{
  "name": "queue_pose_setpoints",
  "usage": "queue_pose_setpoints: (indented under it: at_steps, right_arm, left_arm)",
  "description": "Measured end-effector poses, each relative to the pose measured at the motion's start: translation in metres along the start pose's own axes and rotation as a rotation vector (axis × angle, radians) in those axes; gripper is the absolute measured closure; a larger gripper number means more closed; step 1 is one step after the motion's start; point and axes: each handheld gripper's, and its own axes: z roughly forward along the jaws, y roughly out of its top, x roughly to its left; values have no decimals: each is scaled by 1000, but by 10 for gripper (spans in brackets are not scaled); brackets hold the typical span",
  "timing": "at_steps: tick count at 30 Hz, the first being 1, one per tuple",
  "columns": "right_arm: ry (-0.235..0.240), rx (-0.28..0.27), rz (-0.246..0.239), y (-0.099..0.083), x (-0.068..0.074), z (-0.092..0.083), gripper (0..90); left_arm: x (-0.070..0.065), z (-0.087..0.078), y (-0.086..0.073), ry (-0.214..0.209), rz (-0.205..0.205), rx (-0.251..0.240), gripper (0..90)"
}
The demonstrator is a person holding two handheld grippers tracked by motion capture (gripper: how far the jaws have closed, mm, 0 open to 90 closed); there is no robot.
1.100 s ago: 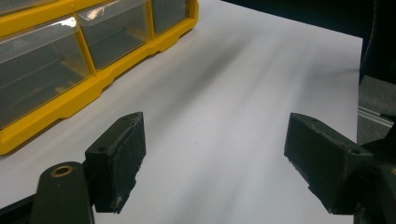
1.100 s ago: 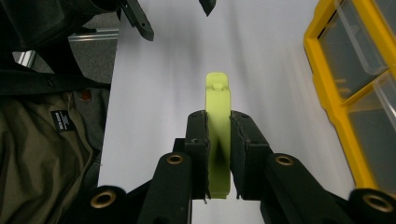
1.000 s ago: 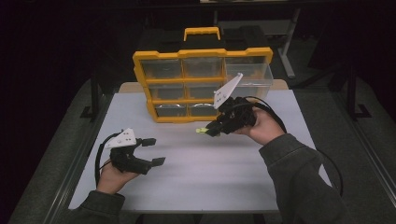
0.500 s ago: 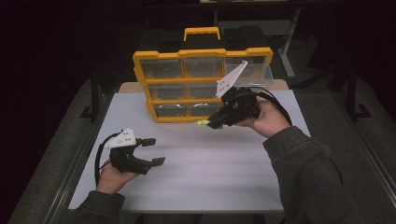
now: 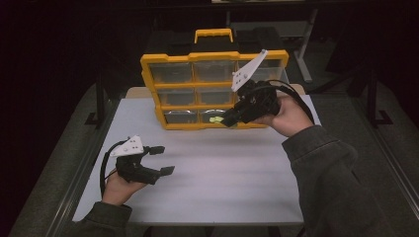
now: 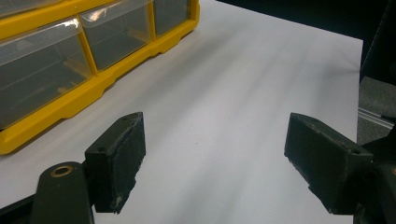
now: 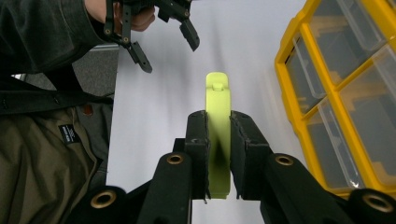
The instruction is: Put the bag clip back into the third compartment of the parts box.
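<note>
- Lime-green clip [image 7: 218, 135]: found clamped between the pads of the right tool [image 5: 231, 118], standing edge-on along the jaws with its free end projecting past the fingertips. In the high view it showed as a small green spot at that tool's tip, just in front of the lower row of the yellow organizer case [image 5: 173, 126].
- Change noted: against the earlier high views, the right tool had risen clear of the tabletop [image 5: 222, 173] and moved nearer the case front, with the clip carried along. The grip looked unchanged and no slippage was evident.
- Meaning for the work: judged that the pick-up was complete and the carry toward the case was under way. Placement into a compartment was not yet done; the clear drawers [image 7: 336, 74] beside the tool appeared closed, so a drawer would probably need opening first.
- Left tool [image 5: 160, 159]: jaws stood wide apart with nothing between them, only bare tabletop ahead of the pads [image 6: 119, 156]. It rested low, well apart from the right tool, and had not shifted from its earlier position.
- Risk: the clip was held by a narrow edge and could twist on contact with the case frame.
</note>
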Motion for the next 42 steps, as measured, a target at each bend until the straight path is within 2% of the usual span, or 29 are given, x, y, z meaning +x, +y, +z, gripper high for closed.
queue_pose_setpoints:
  at_steps: [25,29,30,41,42]
  right_arm:
    - [-45,-31,-7,24,-9,-40,767]
    - [-57,-29,5,27,-11,-47,767]
    - [-61,-30,9,28,-12,-49,767]
    - [-91,-30,42,35,-19,-67,767]
    - [-94,-32,41,36,-20,-69,767]
  left_arm:
    - [0,-2,0,6,1,-2,190]
    - [0,-2,0,7,-2,-1,189]
    - [-1,-2,0,6,-13,-1,188]
    - [0,-3,1,9,-2,0,187]
    - [0,-4,1,10,8,9,187]
